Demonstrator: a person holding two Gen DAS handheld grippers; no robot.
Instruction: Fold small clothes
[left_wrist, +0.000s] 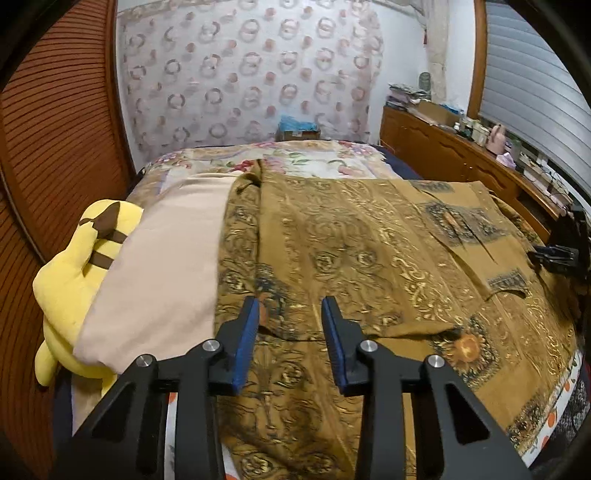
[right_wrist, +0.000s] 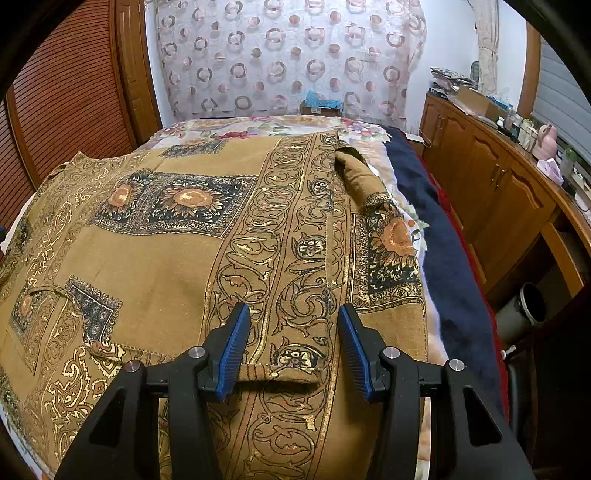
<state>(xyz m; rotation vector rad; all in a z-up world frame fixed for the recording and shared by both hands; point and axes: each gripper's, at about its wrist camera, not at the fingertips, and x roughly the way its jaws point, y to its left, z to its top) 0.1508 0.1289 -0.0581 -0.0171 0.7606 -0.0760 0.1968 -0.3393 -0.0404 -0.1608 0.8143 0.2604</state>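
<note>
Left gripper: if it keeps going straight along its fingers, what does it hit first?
Most likely the brown patterned garment spread on the bed. The left gripper points down at it with open, empty jaws and nothing between. Exact contact spot is uncertain; fisheye depth is unclear.

A sheer white curtain with ring patterns (right_wrist: 291, 59) covers the far wall behind the bed (right_wrist: 454, 258). Brown slatted wooden doors (left_wrist: 55, 129) stand left; a cluttered wooden cabinet (right_wrist: 491, 184) lines the right wall below grey window blinds (left_wrist: 532, 85).

Brown gold-patterned garment (right_wrist: 177, 236) flat on bed
</note>
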